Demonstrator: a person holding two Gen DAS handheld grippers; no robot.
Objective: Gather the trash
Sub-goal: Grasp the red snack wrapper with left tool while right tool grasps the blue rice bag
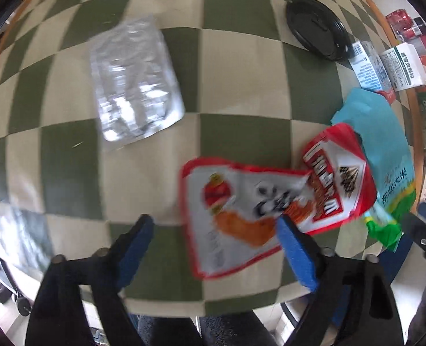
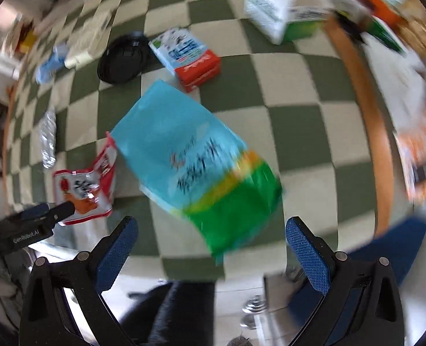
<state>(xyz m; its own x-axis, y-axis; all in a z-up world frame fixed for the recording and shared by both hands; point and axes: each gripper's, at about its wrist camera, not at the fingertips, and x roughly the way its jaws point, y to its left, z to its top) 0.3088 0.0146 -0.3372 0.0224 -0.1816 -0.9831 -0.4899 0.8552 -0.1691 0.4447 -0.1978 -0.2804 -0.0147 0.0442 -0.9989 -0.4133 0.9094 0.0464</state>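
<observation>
Across the green-and-cream checkered surface [image 1: 236, 23], with its wooden rim showing along the right edge, trash lies scattered. Largest is the blue-and-green rice bag [image 2: 195, 155], which lies flat near the surface's near edge, its green end toward that edge. Its left side touches the red snack wrappers: a red-and-white pouch [image 1: 236, 216] with an orange picture, and a smaller red packet [image 1: 339, 178] that overlaps both the pouch and the rice bag. A clear, crumpled plastic bag [image 1: 135, 80] lies well apart from them, toward the surface's left side. A black round lid [image 1: 316, 27] sits farther back, near the far right edge, and just beside it stands a blue-and-red carton [image 2: 187, 54]. A white box with green print [image 2: 273, 8] rests near the right rim, with more blurred packaging behind it.

The left tongs [image 1: 215, 248] are spread wide, hovering above the red-and-white pouch near the near edge; the right blue pad overlaps the pouch's edge in the left wrist view, but whether it touches I cannot tell. The right tongs [image 2: 211, 245] are also spread wide, holding nothing, poised just over the green end of the rice bag. Both views are smeared with motion blur.
</observation>
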